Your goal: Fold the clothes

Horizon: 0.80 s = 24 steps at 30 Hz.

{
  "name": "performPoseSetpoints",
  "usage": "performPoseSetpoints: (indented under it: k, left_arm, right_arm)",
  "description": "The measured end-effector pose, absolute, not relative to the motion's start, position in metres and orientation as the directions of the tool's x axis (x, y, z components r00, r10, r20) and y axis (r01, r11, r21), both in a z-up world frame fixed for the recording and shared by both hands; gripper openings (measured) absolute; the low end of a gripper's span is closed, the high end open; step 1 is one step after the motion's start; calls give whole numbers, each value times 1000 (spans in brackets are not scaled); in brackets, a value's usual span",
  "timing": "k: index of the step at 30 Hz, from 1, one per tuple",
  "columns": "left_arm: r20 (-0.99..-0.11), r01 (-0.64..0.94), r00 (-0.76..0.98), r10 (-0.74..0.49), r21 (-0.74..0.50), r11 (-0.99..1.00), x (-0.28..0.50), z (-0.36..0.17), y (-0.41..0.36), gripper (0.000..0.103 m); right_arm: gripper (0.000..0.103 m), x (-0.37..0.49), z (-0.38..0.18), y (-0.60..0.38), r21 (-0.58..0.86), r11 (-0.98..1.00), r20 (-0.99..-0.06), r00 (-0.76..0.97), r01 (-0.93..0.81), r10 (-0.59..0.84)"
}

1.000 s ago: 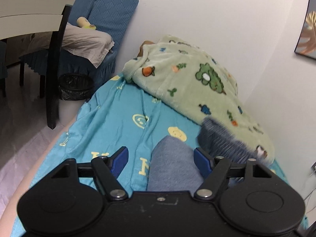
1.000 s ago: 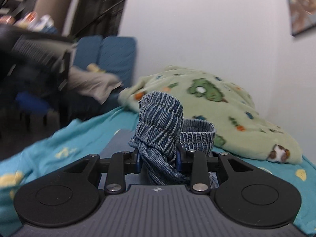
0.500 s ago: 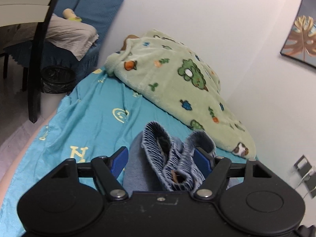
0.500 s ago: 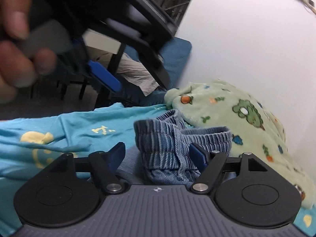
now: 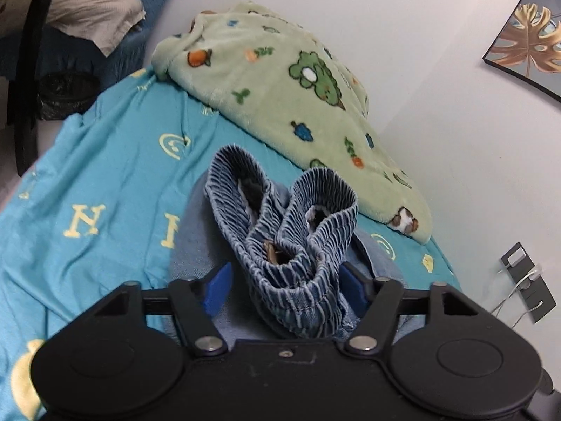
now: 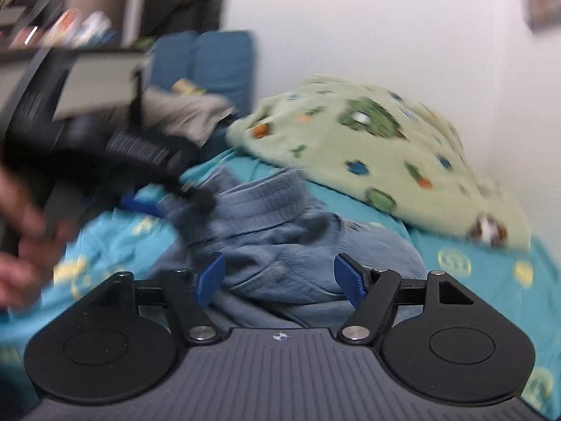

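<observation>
Step in hand, as judged: mid-fold, regrasp of bunched waistband. Left gripper (image 5: 285, 286) fingers half-wide and closing, denim shorts (image 5: 280, 224) waistband between them, left pad still clear of cloth. Right gripper (image 6: 278, 279) fingers wide, empty; shorts lie at 12 o'clock just beyond tips, on bed sheet (image 5: 105, 175). Next calls for firm pinch, then flattening. Green blanket (image 5: 280, 80) at 1 o'clock.

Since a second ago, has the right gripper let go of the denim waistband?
Yes. The right gripper was clamped on the ribbed waistband; now its jaws stand apart and the band has dropped onto the bed, lower against the green blanket.
</observation>
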<state>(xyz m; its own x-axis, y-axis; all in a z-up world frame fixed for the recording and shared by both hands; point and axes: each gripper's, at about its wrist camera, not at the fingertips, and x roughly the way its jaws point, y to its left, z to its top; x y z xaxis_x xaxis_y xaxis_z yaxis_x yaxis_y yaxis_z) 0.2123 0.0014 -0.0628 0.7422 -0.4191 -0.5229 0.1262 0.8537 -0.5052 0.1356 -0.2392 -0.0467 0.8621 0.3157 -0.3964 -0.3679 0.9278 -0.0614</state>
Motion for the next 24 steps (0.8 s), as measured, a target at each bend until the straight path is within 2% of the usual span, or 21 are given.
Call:
performPoseSetpoints:
  k: [2, 6, 8, 9, 13, 18, 24]
  left_arm:
    - [-525, 137, 742, -418, -492, 860, 214, -65, -4, 59]
    - [-515, 114, 753, -409, -511, 852, 216, -71, -4, 54]
    - [-508, 102, 759, -408, -526, 845, 217, -72, -3, 45]
    - [-503, 85, 766, -401, -539, 838, 216, -73, -1, 34]
    - [-484, 19, 785, -385, -603, 797, 208, -68, 8, 25]
    - [-463, -17, 812, -356, -628, 778, 195, -54, 16, 25]
    - [-505, -83, 780, -370, -669, 739, 205, -91, 36, 29]
  right_arm:
    - [72, 145, -47, -248, -4, 944, -390, 869, -331, 303]
    - [72, 155, -53, -249, -10, 957, -400, 878, -291, 263]
    - [72, 158, -56, -247, -8, 955, -412, 871, -295, 266]
    - [72, 159, -56, -247, -5, 957, -418, 870, -291, 262]
    - [72, 161, -55, -249, 9, 961, -429, 867, -277, 254]
    - [72, 160, -49, -259, 12, 971, -395, 891, -239, 224]
    - [72, 167, -46, -278, 91, 979, -392, 897, -183, 204]
